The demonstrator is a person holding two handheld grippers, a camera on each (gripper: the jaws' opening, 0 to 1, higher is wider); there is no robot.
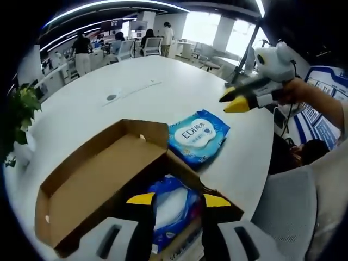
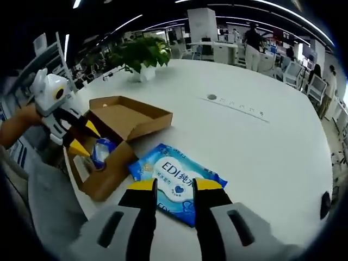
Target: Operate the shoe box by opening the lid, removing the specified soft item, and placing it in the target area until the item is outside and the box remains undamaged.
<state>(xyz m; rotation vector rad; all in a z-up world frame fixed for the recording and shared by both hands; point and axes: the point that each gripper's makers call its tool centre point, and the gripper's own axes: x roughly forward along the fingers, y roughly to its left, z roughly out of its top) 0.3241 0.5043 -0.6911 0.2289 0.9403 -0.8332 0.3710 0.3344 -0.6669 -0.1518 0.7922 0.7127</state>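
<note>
The brown cardboard shoe box [image 1: 103, 174] stands open on the white table, its lid folded back. Inside it lies a blue soft pack [image 1: 173, 209], and my left gripper [image 1: 179, 199] hovers open right over it, a jaw on either side. A second blue wipes pack marked EDI [image 1: 198, 136] lies flat on the table beside the box. My right gripper [image 2: 175, 185] is open above that EDI pack [image 2: 176, 176], apart from it. The right gripper [image 1: 239, 100] appears at upper right, held by a hand. The left gripper [image 2: 81, 138] is over the box [image 2: 122, 122].
The round white table [image 2: 261, 141] has free room beyond the box. A potted plant [image 2: 140, 54] stands at its far edge. A grey chair back [image 1: 283, 212] is close to the table's near edge. People and desks are far behind.
</note>
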